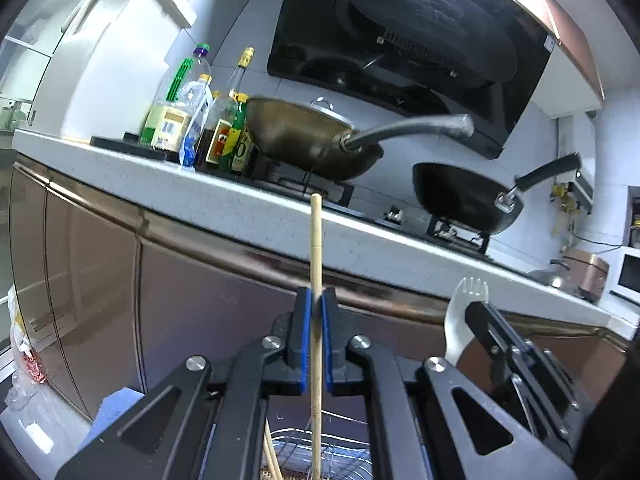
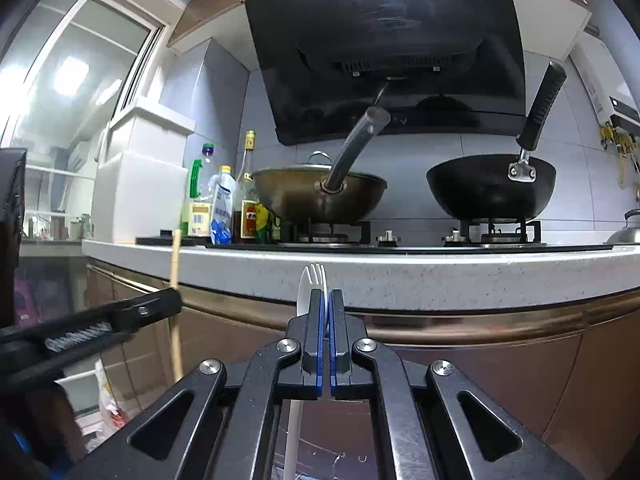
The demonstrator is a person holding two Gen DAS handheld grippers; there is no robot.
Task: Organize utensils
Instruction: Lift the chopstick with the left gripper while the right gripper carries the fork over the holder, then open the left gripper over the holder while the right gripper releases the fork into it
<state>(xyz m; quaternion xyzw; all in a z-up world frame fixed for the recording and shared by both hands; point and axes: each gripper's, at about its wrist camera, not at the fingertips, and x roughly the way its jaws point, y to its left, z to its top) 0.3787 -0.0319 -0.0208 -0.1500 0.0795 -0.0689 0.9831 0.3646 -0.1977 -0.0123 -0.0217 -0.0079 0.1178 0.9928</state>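
At nine o'clock in the left wrist view stood cabinet doors [image 1: 92, 264] under a pale counter [image 1: 224, 196]; bottles [image 1: 200, 120] crowded its far edge, with a wok [image 1: 304, 140] just right of them; at six o'clock the left gripper [image 1: 316, 312] was clenched on a chopstick [image 1: 316, 248], pads pressing the shaft from both sides; the chopstick's long axis ran twelve to six, upright, its top end pointing to twelve toward the counter edge and its lower length dropping below the jaws toward a wire basket [image 1: 320, 452] dimly visible at six, where other sticks seemed to lie; at four o'clock the right gripper [image 1: 476, 316] held a spork [image 1: 460, 320], near but apart from the left. In the right wrist view the left gripper [image 2: 160, 304] lay at nine with the chopstick [image 2: 175, 264] upright through it; at centre the right gripper [image 2: 328, 296] was clamped on the spork [image 2: 310, 280], its tines pointing to twelve, its white handle running down to six below the jaws; a pan [image 2: 492, 192] sat at two. Each utensil was already in its own hand, axis vertical; the basket lay straight below, so either seemed equally placed, and the next move probably turned on lowering along that axis.
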